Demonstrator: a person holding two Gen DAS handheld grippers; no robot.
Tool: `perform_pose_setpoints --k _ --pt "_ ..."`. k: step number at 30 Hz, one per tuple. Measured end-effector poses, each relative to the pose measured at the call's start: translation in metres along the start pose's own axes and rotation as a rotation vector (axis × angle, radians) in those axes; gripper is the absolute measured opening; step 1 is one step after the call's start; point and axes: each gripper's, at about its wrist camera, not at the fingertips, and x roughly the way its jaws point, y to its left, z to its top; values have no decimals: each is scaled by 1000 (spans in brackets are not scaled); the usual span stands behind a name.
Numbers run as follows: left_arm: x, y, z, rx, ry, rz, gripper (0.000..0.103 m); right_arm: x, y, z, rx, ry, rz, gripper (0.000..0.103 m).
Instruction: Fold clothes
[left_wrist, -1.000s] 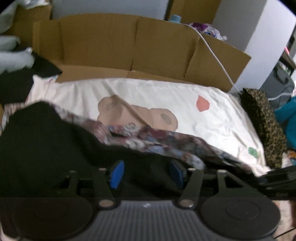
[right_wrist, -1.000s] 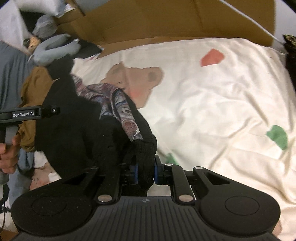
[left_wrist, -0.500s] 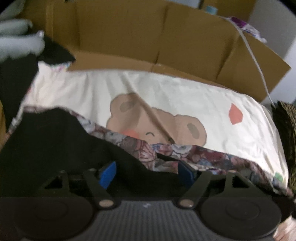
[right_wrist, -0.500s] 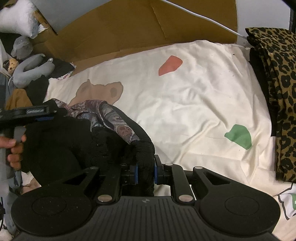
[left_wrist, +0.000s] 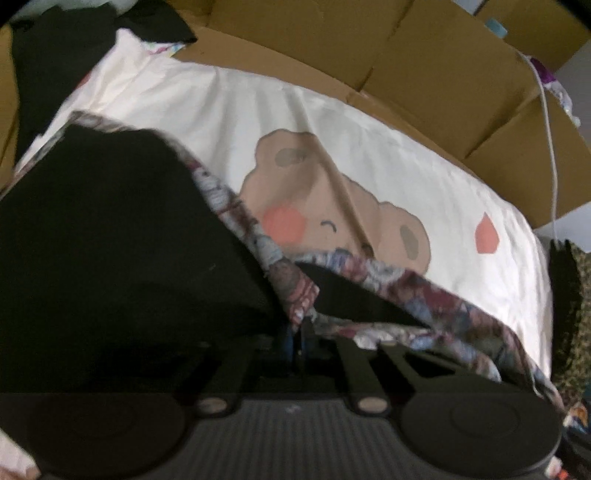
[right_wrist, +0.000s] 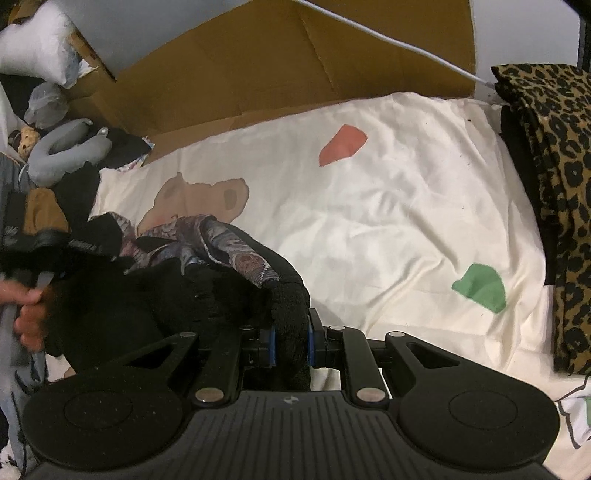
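Note:
A black garment with a floral patterned lining hangs bunched over the cream bear-print sheet. My left gripper is shut on the patterned edge of the garment at its middle. In the right wrist view the same garment droops at the left, and my right gripper is shut on a thick black roll of it. The left gripper's body and the hand holding it show at the far left of that view.
Brown cardboard stands behind the sheet. Folded leopard-print cloth lies at the right edge. A grey neck pillow and piled clothes sit at the far left. A white cable crosses the cardboard.
My left gripper was open over the garment and has closed on its patterned edge. The right gripper kept its hold and swung to the right, showing more sheet.

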Motion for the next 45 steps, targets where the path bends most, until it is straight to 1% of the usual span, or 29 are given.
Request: perform_pose_setpoints --k 4,10,17,21,24,26,29,30,31,35,39,42,45 --pt "-21 6 -17 14 9 -30 3 -3 -3 6 -1 -31 -32 14" --pt "-39 17 -43 38 73 -57 3 -6 -5 28 -18 -91 -61 15" --pt "-58 32 -67 41 124 -93 3 -11 7 57 -80 -167 -81 14" --pt "-64 35 -83 45 160 -116 3 -11 16 72 -125 -203 -82 15" --pt "-65 37 -93 29 167 -132 3 -9 21 81 -144 -218 -96 15" --pt "-66 38 -96 18 165 -141 3 -2 23 82 -138 -196 -110 19" --pt "-67 34 -88 23 158 -155 3 1 21 76 -122 -183 -130 30" --pt "-68 32 -88 27 155 -156 3 1 21 74 -122 -184 -140 40" --pt "-69 30 -88 31 153 -158 3 -1 21 71 -119 -183 -137 46" --pt "-68 26 -86 35 146 -163 3 -8 16 62 -53 -161 -118 47" --pt "-72 27 -88 46 135 -164 3 -9 19 47 -5 -105 -72 47" --pt "-71 24 -87 51 128 -170 3 -7 30 36 -5 -68 -32 47" --pt "-69 22 -86 49 125 -174 3 -7 45 28 -34 -74 -29 47"
